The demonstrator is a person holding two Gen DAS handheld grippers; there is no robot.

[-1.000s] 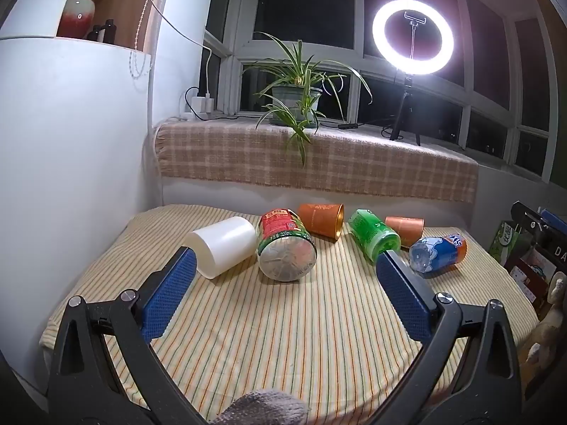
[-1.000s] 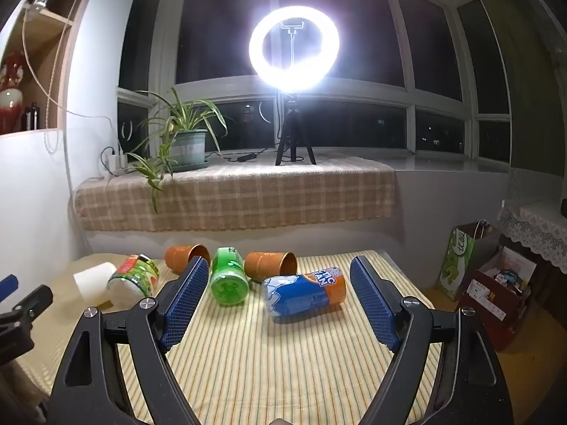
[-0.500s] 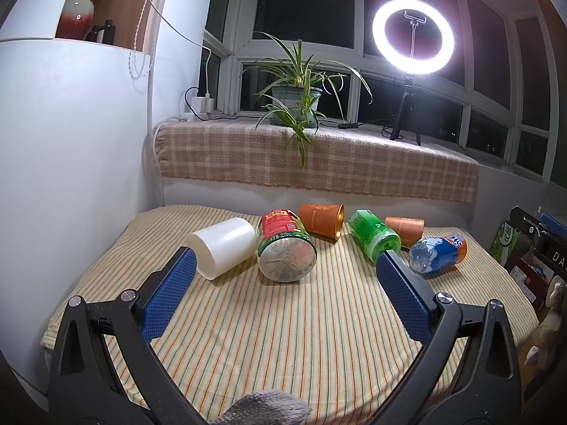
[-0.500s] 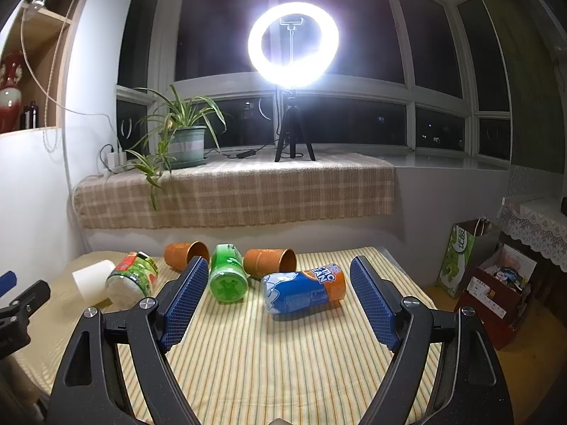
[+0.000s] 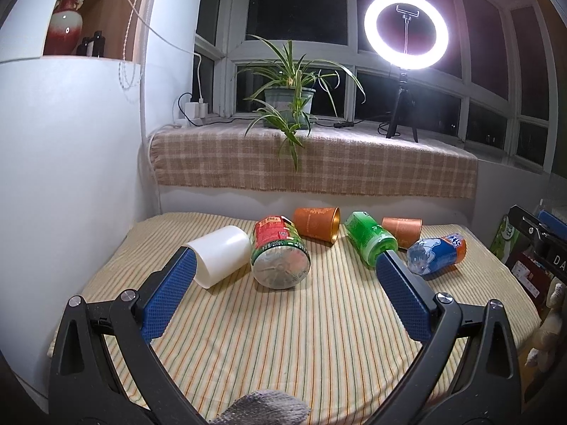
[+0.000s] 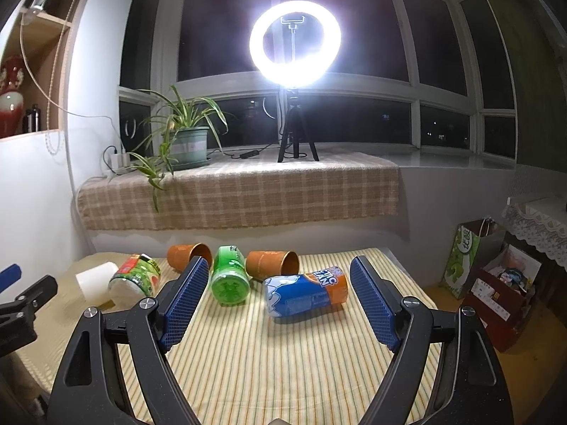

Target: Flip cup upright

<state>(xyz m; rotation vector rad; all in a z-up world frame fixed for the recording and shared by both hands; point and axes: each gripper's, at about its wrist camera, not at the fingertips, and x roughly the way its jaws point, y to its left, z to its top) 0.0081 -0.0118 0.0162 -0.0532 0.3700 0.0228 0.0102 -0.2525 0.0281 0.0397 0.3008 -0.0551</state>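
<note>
Six containers lie on their sides in a loose row across a striped counter [image 5: 283, 336] below a night-dark window, lit by a ring light [image 5: 406, 30] on a tripod.

In the left wrist view, the left gripper [image 5: 285, 276] hovers short of the row with its blue fingers [image 5: 169, 292] released wide and nothing between them. A white cup [image 5: 221, 255] lies just beyond the left finger, its mouth turned toward the camera and partly hidden by that fingertip. Touching its right side is a red-and-green can [image 5: 280, 253], base toward the lens. Behind it lies an orange cup [image 5: 317, 222], mouth facing right. A green bottle [image 5: 368, 237] sits just past the right fingertip, with a second orange cup [image 5: 402, 232] behind it and a blue-and-orange can [image 5: 437, 253] further right.

In the right wrist view, the right gripper [image 6: 278, 285] is likewise spread open and empty. The blue-and-orange can [image 6: 306, 292] lies between and just beyond its fingers, nearer the right one. The green bottle [image 6: 230, 278] rests just beside the left finger, and the second orange cup [image 6: 273, 264] lies behind both, mouth facing right. The other orange cup [image 6: 186, 256], the red-and-green can [image 6: 136, 278] and the white cup [image 6: 95, 279] lie off to the left, outside the fingers.

A potted plant [image 6: 184, 138] stands on the checked sill cloth [image 5: 312, 163].
</note>
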